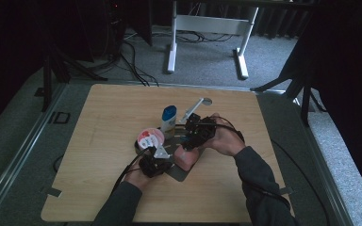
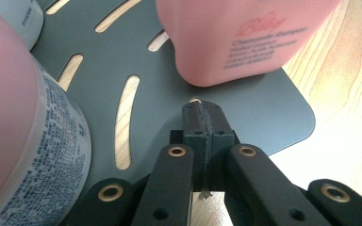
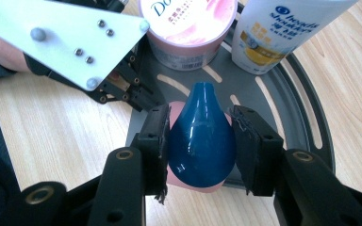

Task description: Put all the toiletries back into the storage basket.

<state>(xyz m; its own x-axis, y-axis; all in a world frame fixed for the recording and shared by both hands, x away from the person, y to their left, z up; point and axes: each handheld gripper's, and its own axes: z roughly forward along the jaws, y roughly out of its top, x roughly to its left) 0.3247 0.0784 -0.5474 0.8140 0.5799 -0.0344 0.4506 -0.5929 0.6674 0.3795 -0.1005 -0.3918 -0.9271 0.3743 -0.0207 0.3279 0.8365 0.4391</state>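
Right gripper [image 3: 200, 146] clamps the pink shampoo bottle's blue cap [image 3: 200, 136] — bottle upright, apparently, near the slotted grey tray's [image 2: 273, 110] corner; left gripper [image 2: 202, 125] pinches that tray's edge.

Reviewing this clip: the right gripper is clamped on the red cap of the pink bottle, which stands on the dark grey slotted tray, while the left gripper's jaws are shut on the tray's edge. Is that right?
Not quite: the cap is blue, not red. The right gripper view shows the right gripper clamped on the blue teardrop-shaped cap of the pink bottle, which stands on the dark grey slotted tray. The rest holds: the left gripper is shut on the tray's edge.
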